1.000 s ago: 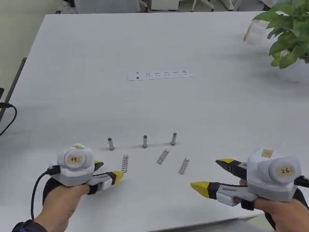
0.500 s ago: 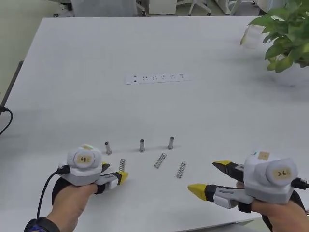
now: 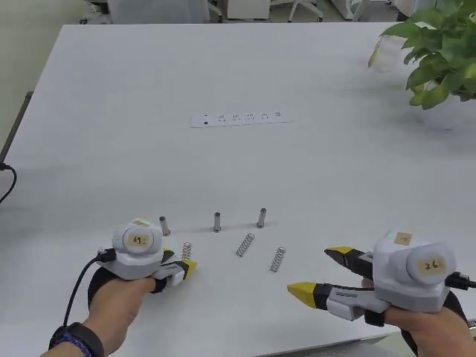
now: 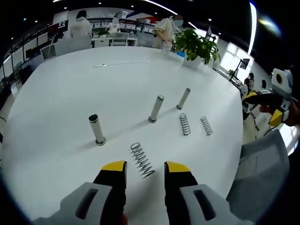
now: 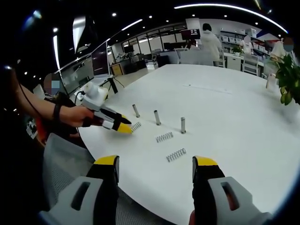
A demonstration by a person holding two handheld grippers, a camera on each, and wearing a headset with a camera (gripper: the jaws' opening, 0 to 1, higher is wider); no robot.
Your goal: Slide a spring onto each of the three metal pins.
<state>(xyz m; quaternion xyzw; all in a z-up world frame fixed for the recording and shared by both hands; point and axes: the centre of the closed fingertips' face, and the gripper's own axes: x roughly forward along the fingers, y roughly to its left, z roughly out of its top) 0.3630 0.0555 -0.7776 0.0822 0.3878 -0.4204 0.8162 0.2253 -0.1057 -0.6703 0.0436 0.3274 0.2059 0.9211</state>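
1. Three metal pins stand upright in a row on the white table (image 3: 149,111): left pin (image 3: 163,225), middle pin (image 3: 217,222), right pin (image 3: 262,217).
2. Three springs lie flat on the table just in front of the pins: left spring (image 3: 186,251), middle spring (image 3: 245,244), right spring (image 3: 277,259).
3. The left gripper (image 4: 146,167) sits low over the table, its jaws narrowly parted. The left spring's near end lies between its yellow tips, not pinched.
4. The right gripper (image 3: 320,271) hangs by the table's near edge, jaws wide apart and holding nothing, apart from the right spring.
5. A power strip (image 3: 236,118) lies farther back.
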